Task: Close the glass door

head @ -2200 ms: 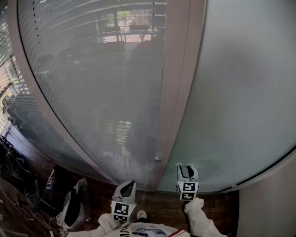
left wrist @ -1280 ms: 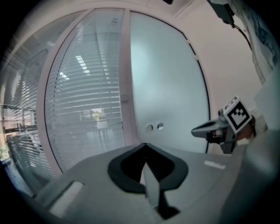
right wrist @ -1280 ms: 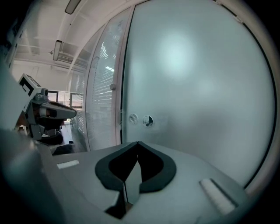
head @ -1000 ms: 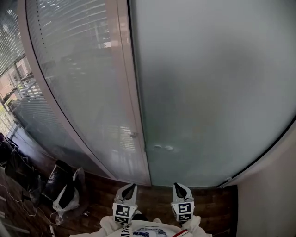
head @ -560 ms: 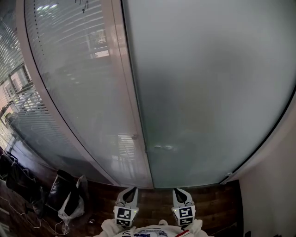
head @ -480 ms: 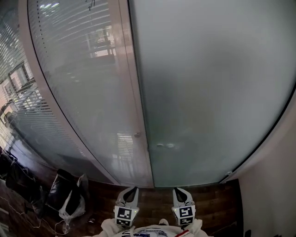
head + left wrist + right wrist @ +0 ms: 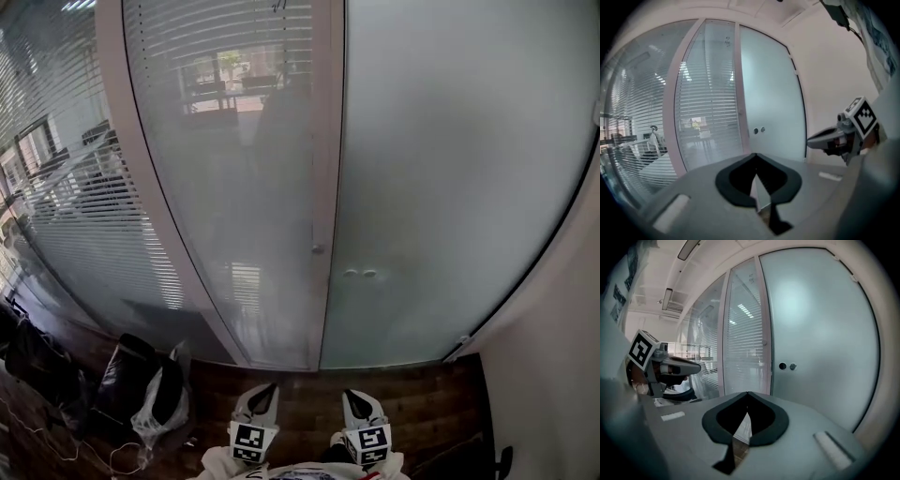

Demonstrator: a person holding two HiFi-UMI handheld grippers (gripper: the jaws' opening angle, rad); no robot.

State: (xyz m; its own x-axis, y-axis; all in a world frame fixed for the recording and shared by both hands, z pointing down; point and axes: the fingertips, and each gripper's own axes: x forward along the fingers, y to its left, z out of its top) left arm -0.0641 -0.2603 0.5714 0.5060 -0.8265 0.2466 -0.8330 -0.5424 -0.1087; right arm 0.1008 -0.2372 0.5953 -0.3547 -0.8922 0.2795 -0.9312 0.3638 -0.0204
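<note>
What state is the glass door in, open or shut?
Shut: the door lies flush against the frame, with no gap visible between them.

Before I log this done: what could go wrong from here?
The glass door appears to meet the frame, but no latch shows, so it may drift open. The left gripper and right gripper are shut and apart from it, so neither could catch it. Bags lie on the floor at left: a trip hazard.

Quick count: one frosted glass door (image 7: 431,169), two little round fittings (image 7: 350,274) on it, a left gripper (image 7: 263,391) and a right gripper (image 7: 353,397), plus one white plastic bag (image 7: 157,417) and one black bag (image 7: 120,373) on the floor (image 7: 422,394).
</note>
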